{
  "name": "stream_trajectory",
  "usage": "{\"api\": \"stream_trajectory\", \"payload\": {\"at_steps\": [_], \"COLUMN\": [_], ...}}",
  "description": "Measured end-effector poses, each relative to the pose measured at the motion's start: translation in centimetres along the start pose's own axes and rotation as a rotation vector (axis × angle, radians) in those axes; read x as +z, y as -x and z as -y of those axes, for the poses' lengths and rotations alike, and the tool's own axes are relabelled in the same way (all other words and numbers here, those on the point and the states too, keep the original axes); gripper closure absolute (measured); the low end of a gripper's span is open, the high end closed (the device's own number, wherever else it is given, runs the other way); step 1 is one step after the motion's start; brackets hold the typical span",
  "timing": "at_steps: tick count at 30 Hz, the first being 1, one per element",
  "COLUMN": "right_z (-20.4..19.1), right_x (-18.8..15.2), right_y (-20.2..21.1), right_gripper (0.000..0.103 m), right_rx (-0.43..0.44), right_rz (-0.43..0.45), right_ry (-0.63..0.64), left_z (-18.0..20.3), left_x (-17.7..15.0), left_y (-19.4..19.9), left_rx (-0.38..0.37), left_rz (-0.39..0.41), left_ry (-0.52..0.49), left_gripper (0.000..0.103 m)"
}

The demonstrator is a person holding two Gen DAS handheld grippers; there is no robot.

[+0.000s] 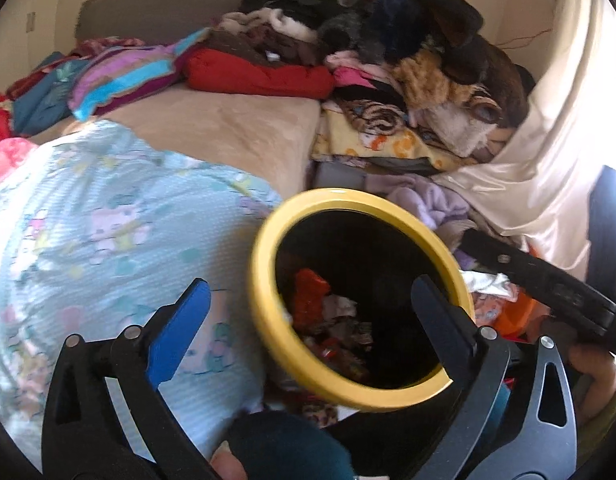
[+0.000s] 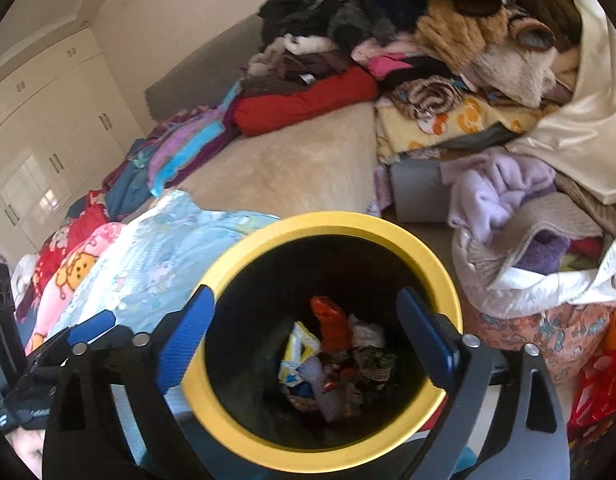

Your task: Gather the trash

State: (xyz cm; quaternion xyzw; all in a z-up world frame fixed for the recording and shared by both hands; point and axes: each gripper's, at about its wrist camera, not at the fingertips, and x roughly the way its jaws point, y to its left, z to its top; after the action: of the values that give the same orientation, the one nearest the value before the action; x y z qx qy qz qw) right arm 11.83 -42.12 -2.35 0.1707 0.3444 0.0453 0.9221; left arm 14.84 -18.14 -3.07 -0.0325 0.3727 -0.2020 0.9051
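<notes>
A black trash bin with a yellow rim (image 1: 264,320) stands beside the bed, right below both grippers. In the right wrist view I look straight down past the rim (image 2: 332,224) at crumpled trash on the bottom: a red wrapper (image 2: 332,320), a white and yellow wrapper (image 2: 300,352) and several other scraps. The red wrapper (image 1: 310,292) also shows in the left wrist view. My left gripper (image 1: 312,312) hangs open over the bin's mouth with nothing between its fingers. My right gripper (image 2: 308,316) is open and empty above the bin too.
A light blue printed quilt (image 1: 108,232) lies left of the bin on a bed with a beige blanket (image 2: 300,168). Heaped clothes (image 2: 428,40) fill the far side and right. A cream curtain (image 1: 548,140) hangs at right, and white wardrobes (image 2: 48,120) stand at left.
</notes>
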Motion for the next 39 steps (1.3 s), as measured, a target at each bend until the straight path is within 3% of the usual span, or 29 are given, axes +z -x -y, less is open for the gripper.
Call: {"api": "stream_trajectory", "payload": {"at_steps": [6, 18, 28, 35, 39], "right_z": [-2.0, -7.0, -10.2, -10.4, -10.6], "right_x": [-0.4, -3.7, -7.8, -9.0, -9.2], "right_y": [0.7, 4.3, 8.6, 9.0, 8.8], "right_gripper": [0.006, 0.006, 0.006, 0.006, 0.006], "right_rx": [0.039, 0.041, -0.015, -0.037, -0.037], "right_rz": [-0.007, 0.159, 0.465, 0.496, 0.49], "right_ry": [-0.014, 0.157, 0.277, 0.27, 0.275], "left_z": [-2.5, -5.8, -6.8, -6.9, -6.9], "left_x": [0.0, -1.9, -4.9, -6.6, -6.6], "left_y": [2.9, 9.3, 13.9, 15.6, 15.5], "left_rx": [0.072, 0.192, 0.26, 0.297, 0.295], "left_rz": [0.066, 0.21, 0.336, 0.413, 0.413], "left_ry": [0.042, 0.051, 0.044, 0.044, 0.043], "left_gripper": [0.011, 0.011, 0.011, 0.011, 0.011]}}
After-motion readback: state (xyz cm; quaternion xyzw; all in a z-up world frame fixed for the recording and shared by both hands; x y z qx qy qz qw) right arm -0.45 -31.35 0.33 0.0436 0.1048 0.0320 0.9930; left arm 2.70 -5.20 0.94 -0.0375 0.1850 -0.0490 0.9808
